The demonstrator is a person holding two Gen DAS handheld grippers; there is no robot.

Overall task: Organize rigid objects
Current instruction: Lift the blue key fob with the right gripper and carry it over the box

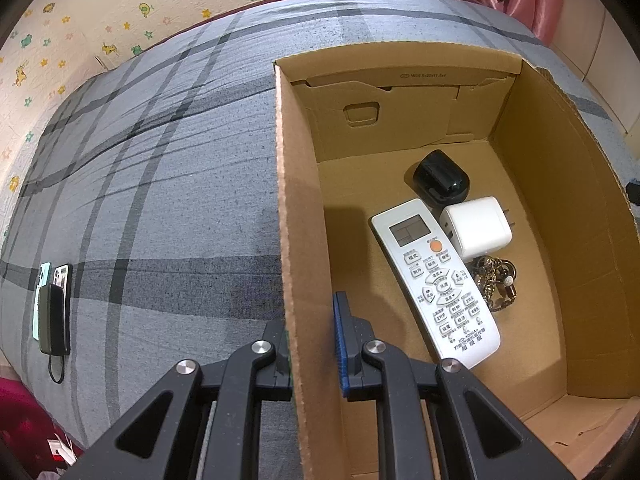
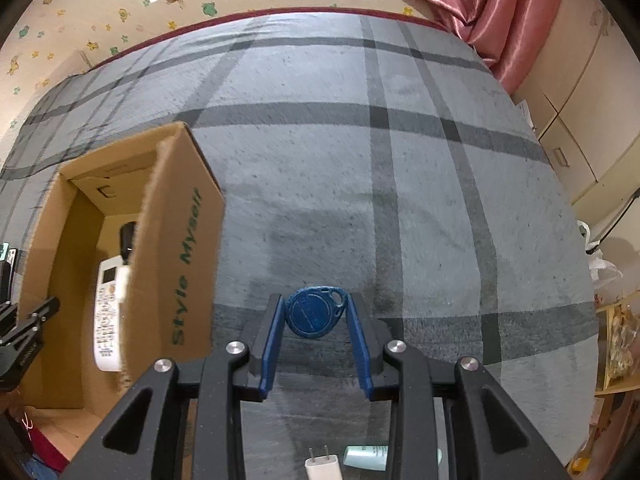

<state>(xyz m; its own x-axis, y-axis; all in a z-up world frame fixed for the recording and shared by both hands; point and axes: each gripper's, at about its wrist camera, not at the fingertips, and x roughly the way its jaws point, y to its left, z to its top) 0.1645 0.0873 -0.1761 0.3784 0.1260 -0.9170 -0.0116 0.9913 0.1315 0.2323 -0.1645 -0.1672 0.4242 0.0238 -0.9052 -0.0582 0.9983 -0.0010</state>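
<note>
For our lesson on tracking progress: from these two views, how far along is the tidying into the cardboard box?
Done: the remote, white charger, black case and keychain lie in the cardboard box.
In hand: the right gripper holds a blue key fob above the bed; the left gripper clamps the box wall.
Left: phones, another plug and a pale tube.

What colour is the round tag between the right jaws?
Blue, the key fob; the right wrist view shows it best.
</note>
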